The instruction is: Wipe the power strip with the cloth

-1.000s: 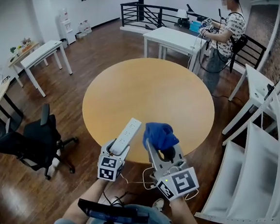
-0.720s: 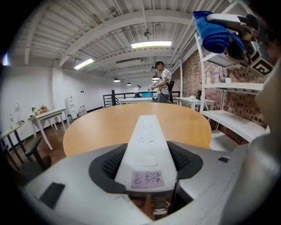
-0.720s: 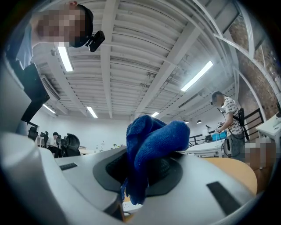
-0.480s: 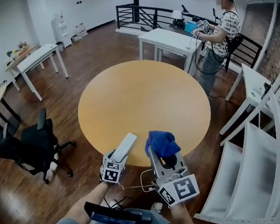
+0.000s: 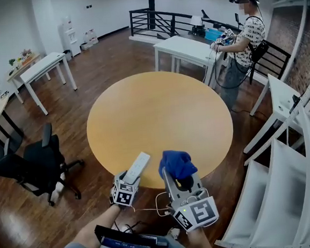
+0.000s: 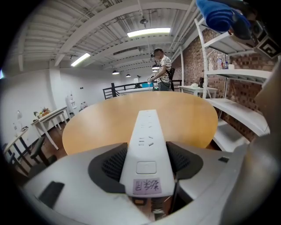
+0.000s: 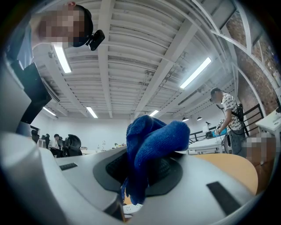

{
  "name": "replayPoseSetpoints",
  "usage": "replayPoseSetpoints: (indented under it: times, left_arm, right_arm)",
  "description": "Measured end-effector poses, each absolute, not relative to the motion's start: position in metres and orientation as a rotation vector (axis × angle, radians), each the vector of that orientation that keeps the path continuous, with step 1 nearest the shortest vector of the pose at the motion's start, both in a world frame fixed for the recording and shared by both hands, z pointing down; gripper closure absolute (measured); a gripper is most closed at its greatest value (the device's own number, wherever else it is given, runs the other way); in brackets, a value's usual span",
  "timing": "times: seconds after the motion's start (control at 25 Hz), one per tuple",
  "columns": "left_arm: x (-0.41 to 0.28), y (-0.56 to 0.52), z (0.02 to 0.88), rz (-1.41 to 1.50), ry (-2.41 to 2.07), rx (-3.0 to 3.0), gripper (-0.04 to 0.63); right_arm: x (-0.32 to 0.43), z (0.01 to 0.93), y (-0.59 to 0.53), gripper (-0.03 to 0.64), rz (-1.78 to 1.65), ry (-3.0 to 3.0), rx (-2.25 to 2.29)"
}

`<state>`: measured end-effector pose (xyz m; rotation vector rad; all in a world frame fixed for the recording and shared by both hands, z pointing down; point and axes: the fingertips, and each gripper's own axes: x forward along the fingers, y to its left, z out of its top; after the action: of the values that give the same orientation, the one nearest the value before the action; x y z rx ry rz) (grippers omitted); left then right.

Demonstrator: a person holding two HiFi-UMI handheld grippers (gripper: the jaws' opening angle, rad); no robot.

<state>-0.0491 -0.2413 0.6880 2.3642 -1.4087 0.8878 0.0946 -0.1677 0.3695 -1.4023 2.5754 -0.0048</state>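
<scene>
A white power strip (image 5: 135, 168) (image 6: 147, 145) is clamped between the jaws of my left gripper (image 5: 129, 181) (image 6: 147, 165). It sticks forward over the near edge of the round wooden table (image 5: 159, 115). A bunched blue cloth (image 5: 177, 164) (image 7: 151, 149) is pinched in my right gripper (image 5: 182, 179) (image 7: 147, 169), which is tilted upward, to the right of the strip. Cloth and strip are apart. Both are held in the air at the table's near rim.
A thin white cable (image 5: 158, 206) hangs below the grippers. A black office chair (image 5: 37, 161) stands left of the table. White shelving (image 5: 290, 163) rises on the right. A person (image 5: 241, 32) stands by white desks (image 5: 188, 45) at the back.
Both grippers have drawn slightly back and down toward the table's near edge with the strip and cloth still held. The head view has shifted a little.
</scene>
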Motion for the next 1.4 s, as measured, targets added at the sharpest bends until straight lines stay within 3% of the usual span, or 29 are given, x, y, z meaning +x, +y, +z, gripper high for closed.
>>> replayPoseSetpoints:
  times: [0.44,0.64,0.96,1.4]
  left_arm:
    - [-0.060,-0.264,0.610,0.615,-1.566,2.473,0.297]
    - [-0.048,-0.249,0.503,0.282,-1.573,2.702,0.523]
    - [-0.018,-0.198,0.408,0.131,-1.473,2.973,0.573]
    - [-0.016,-0.185,0.375,0.032,-1.480,3.001,0.586]
  right_arm:
    - [0.079,0.369,-0.167,0.545,-0.010,2.613,-1.368]
    - [0.072,0.368,-0.170,0.545,-0.008,2.621,-1.353]
    - [0.059,0.368,-0.175,0.545,0.004,2.634,-1.317]
    - [0.049,0.367,-0.179,0.549,0.019,2.643,-1.323]
